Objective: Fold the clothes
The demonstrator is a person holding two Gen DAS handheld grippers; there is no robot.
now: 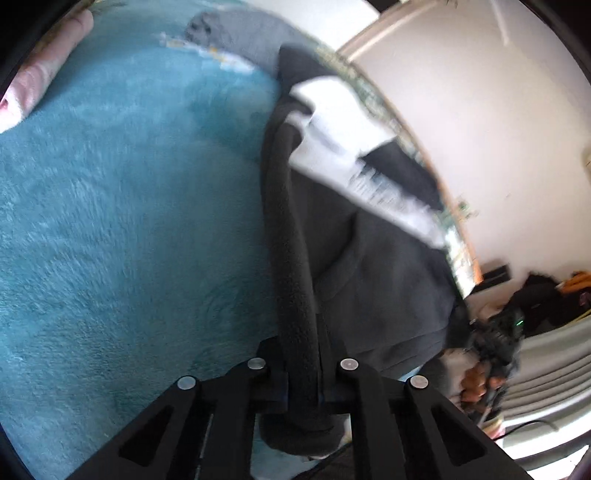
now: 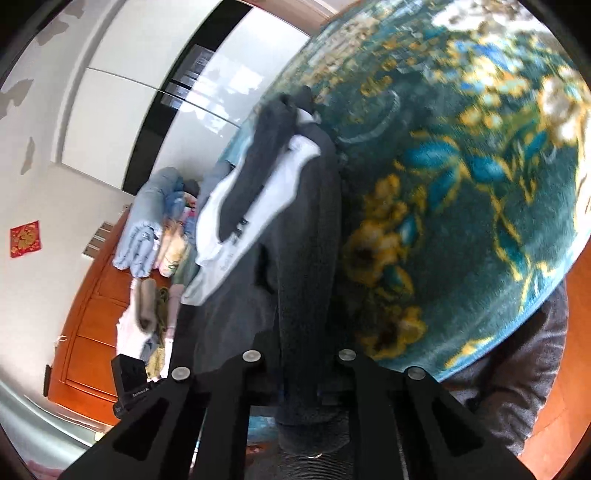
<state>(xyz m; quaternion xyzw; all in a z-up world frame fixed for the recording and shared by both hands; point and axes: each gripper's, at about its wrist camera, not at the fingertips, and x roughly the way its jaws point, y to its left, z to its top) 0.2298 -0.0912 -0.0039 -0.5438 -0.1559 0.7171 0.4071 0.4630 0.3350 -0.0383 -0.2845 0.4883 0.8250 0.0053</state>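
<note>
A dark grey fleece garment [image 1: 369, 266] with white panels hangs stretched over the right side of a teal fleece blanket [image 1: 129, 221]. One thick rolled edge of it runs down between the jaws of my left gripper [image 1: 303, 369], which is shut on it. In the right wrist view the same garment [image 2: 306, 240] drapes beside a teal floral blanket [image 2: 461, 203]. A dark fold of it is pinched in my right gripper [image 2: 299, 373], which is shut. At the left wrist view's lower right, a hand [image 1: 476, 384] holds the other gripper, blurred.
A pink rolled cloth [image 1: 48, 70] and a grey cloth [image 1: 236, 33] lie at the blanket's far side. A pile of folded clothes [image 2: 147, 229] sits on an orange wooden cabinet [image 2: 88, 332] below white wardrobe doors [image 2: 110, 122]. A black box [image 2: 129, 380] stands nearby.
</note>
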